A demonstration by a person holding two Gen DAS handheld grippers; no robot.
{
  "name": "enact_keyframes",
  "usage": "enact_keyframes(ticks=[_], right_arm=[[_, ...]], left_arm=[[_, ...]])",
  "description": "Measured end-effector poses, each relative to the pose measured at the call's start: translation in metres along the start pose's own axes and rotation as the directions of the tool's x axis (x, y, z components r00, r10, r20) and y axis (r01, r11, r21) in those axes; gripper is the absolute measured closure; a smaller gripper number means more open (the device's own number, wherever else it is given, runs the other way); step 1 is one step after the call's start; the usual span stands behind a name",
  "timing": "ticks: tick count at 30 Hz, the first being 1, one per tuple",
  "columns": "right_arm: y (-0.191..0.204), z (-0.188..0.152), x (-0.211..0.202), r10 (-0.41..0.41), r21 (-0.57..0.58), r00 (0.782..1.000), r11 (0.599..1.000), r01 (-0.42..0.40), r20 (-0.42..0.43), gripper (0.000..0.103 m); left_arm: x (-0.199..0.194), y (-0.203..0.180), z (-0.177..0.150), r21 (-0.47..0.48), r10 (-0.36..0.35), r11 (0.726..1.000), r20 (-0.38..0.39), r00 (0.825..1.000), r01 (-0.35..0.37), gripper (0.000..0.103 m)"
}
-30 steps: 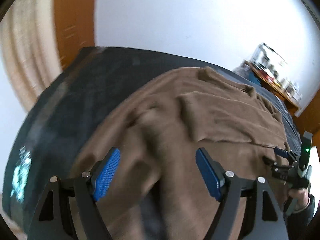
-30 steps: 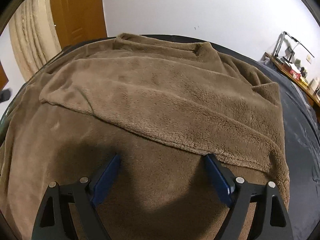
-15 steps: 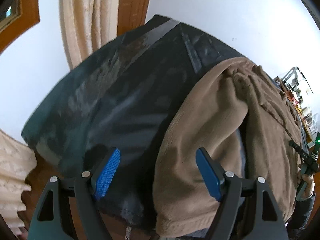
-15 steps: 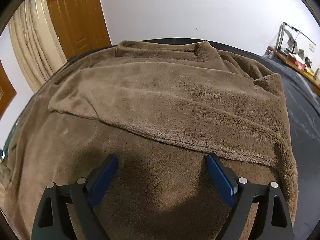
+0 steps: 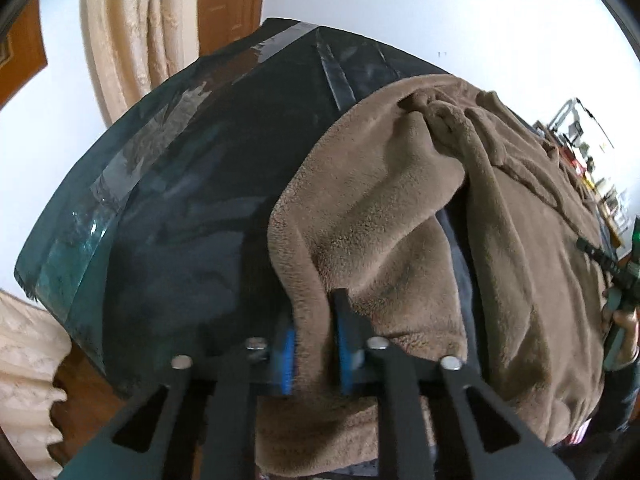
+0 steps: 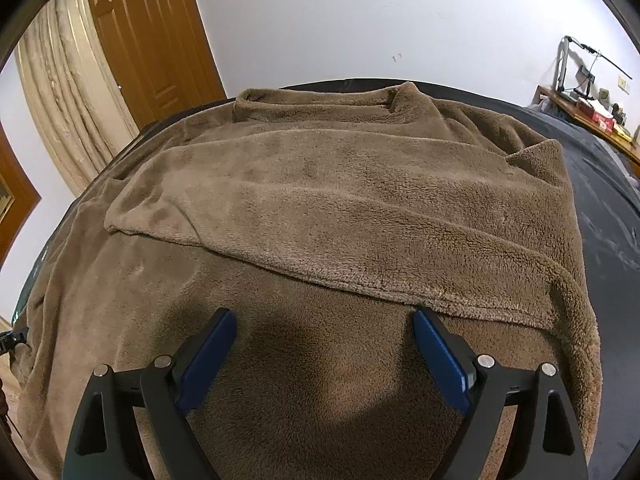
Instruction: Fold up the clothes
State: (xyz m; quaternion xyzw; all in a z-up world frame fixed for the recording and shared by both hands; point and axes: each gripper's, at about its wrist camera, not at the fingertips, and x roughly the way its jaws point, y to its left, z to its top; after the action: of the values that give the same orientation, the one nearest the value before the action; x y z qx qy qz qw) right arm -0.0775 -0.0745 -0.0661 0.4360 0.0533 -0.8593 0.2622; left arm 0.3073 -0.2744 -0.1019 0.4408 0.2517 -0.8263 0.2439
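A brown fleece garment [image 6: 328, 208] lies spread over a dark bed cover [image 6: 608, 216], with one part folded across its middle. My left gripper [image 5: 314, 344] is shut on the garment's edge [image 5: 360, 240] at the near side of the bed, and the cloth bunches up between the blue pads. My right gripper [image 6: 324, 348] is open and empty, low over the garment's near part. The right gripper also shows at the right edge of the left wrist view [image 5: 616, 276].
The dark bed cover [image 5: 180, 220] is bare on the left of the garment. Beige curtains [image 5: 132, 28] and a wooden door [image 6: 152, 36] stand behind the bed by a white wall. A cluttered desk [image 6: 592, 104] stands at the far right.
My left gripper swung to the garment's left edge and closed on it. My right gripper stayed open and hardly moved.
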Motion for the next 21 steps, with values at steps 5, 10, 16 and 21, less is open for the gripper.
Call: enact_keyframes(ticks=[5, 10, 16, 21], right_arm=[[0.005, 0.000, 0.001, 0.001, 0.003, 1.000, 1.000, -0.001, 0.001, 0.011], [0.004, 0.000, 0.000, 0.006, 0.007, 1.000, 1.000, -0.006, 0.003, 0.011], [0.004, 0.000, 0.001, 0.011, 0.014, 1.000, 1.000, -0.011, 0.006, 0.011], [0.004, 0.000, 0.001, 0.010, 0.013, 1.000, 1.000, -0.010, 0.006, 0.011]], left_arm=[[-0.022, 0.014, 0.024, -0.112, -0.080, 0.990, 0.072, 0.994, 0.088, 0.092], [-0.066, 0.045, 0.071, -0.235, -0.049, 0.967, 0.217, 0.975, 0.101, 0.093], [-0.109, 0.097, 0.123, -0.355, 0.004, 0.926, 0.340, 0.940, 0.125, 0.093], [-0.098, 0.104, 0.155, -0.374, 0.022, 0.922, 0.307, 0.952, 0.100, 0.093]])
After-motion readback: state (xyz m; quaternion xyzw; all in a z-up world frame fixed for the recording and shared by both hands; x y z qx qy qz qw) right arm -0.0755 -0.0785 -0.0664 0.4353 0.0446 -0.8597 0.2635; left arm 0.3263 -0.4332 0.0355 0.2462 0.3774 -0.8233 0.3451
